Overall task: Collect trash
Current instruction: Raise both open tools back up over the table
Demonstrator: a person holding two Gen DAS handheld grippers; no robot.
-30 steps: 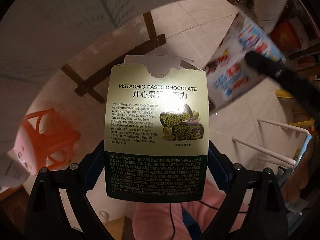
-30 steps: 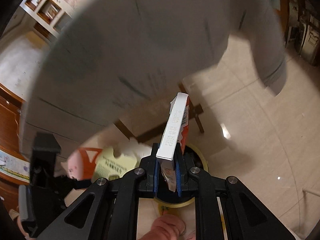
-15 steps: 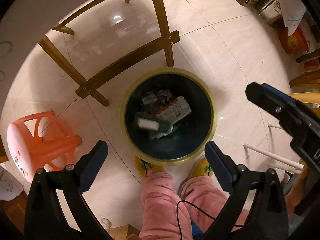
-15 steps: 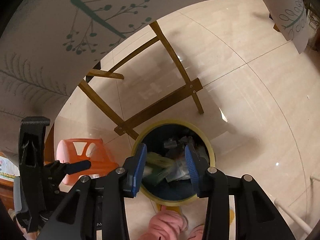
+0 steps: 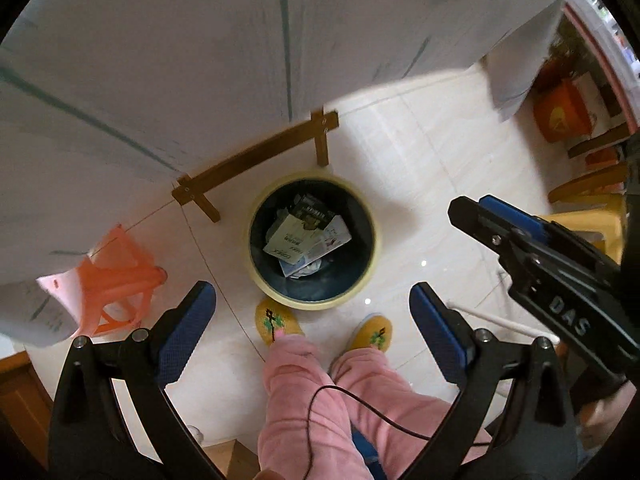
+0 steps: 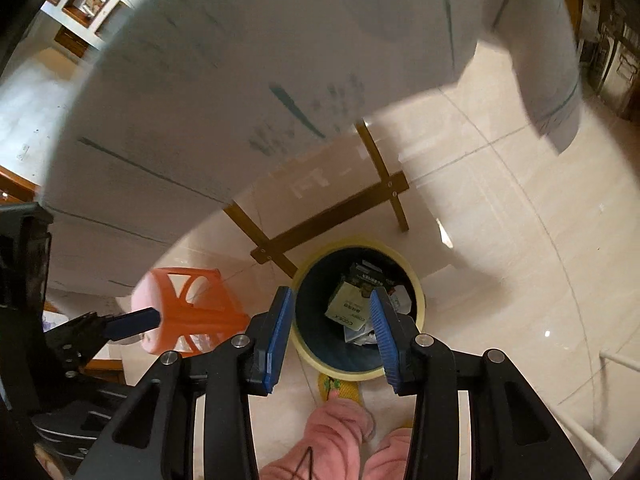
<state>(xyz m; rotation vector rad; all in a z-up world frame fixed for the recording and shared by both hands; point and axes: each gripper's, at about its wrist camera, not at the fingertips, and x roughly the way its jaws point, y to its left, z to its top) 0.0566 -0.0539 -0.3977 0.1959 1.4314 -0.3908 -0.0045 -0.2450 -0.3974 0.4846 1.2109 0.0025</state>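
A round bin (image 5: 256, 280) with a pale yellow rim and dark liner stands on the floor below both grippers; it also shows in the right wrist view (image 6: 418, 292). Inside lie the pistachio chocolate box (image 5: 298, 232), a white and red box (image 5: 334, 238) and other scraps. The chocolate box shows in the right wrist view too (image 6: 352, 304). My left gripper (image 5: 312, 320) is open and empty above the bin. My right gripper (image 6: 330, 328) is open and empty above the bin, and its fingers show at the right of the left wrist view (image 5: 500, 224).
A white tablecloth (image 5: 200, 60) hangs over a wooden table frame (image 5: 256, 164) just behind the bin. An orange plastic stool (image 5: 120, 280) lies to the left. The person's pink trousers (image 5: 312, 400) and yellow slippers (image 5: 276, 320) are beside the bin. Orange and yellow objects (image 5: 564, 112) stand far right.
A second ago each gripper was shut on a box. Both jaws opened, the boxes dropped into the bin, and both grippers have since risen, with the tablecloth now filling the upper view.
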